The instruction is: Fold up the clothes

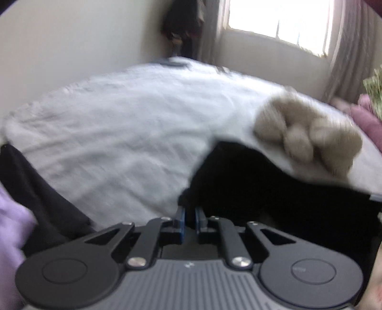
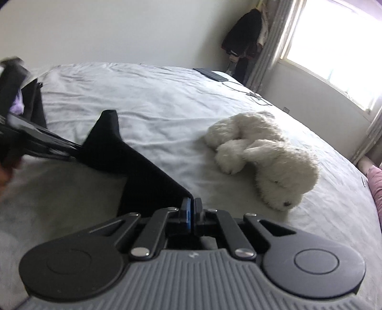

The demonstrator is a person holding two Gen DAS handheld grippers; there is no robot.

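Left wrist view is smeared by motion. At the bottom the left claw (image 1: 189, 215) has its blue-padded fingers (image 1: 182, 218) drawn close together on the edge of a black garment (image 1: 262, 190), which spreads ahead and to the right of the tips as a dark mass. It lies over the near edge of a bed (image 1: 114, 133) covered in a pale grey sheet. A beige plush toy (image 1: 308, 136) lies on the sheet at the right, just beyond the garment. A lilac cloth (image 1: 12, 229) shows at the far left edge, and a bright window (image 1: 281, 21) stands in the back wall.

Right wrist view is sharper. The right claw (image 2: 192, 214) is clamped on a corner of the black garment (image 2: 133, 162), which stretches as a taut band, its long axis running from the tips up and leftward, held above the bed (image 2: 148, 95). At the far end the left claw (image 2: 71, 149) grips it; its fingers are blurred. The plush toy (image 2: 265, 157), a white dog lying on its side, rests on the sheet to the right, apart from the garment. A dark flat device (image 2: 211, 74) with a cable lies near the bed's far corner.
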